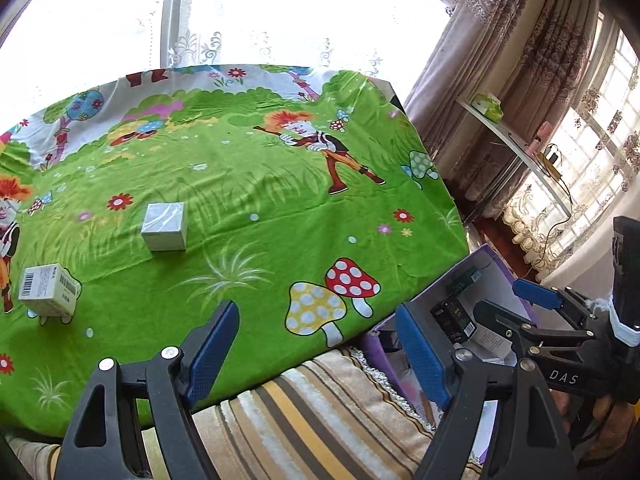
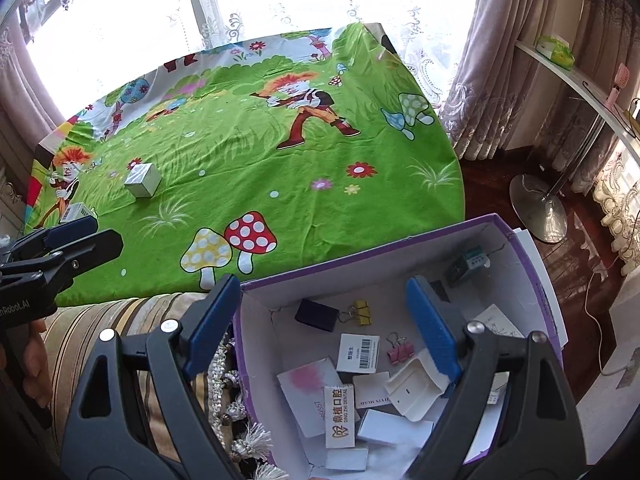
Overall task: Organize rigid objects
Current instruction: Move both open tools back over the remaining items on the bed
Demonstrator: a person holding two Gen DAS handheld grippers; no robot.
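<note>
Both claws (image 1: 316,354) (image 2: 324,328) — agape, empty

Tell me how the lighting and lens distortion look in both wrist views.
Left wrist view: the window is blown out to white, and the tablecloth edge bows from fisheye distortion. Right wrist view: the same glare behind the lace curtain, while the purple box interior is evenly lit and sharp.

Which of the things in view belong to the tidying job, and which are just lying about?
For the job:
- silver box on the green cloth
- barcode box
- purple box holding small items
- left gripper, right gripper, both open and empty

Just lying about:
- tissue pack on the shelf
- lamp base
- curtains
</note>
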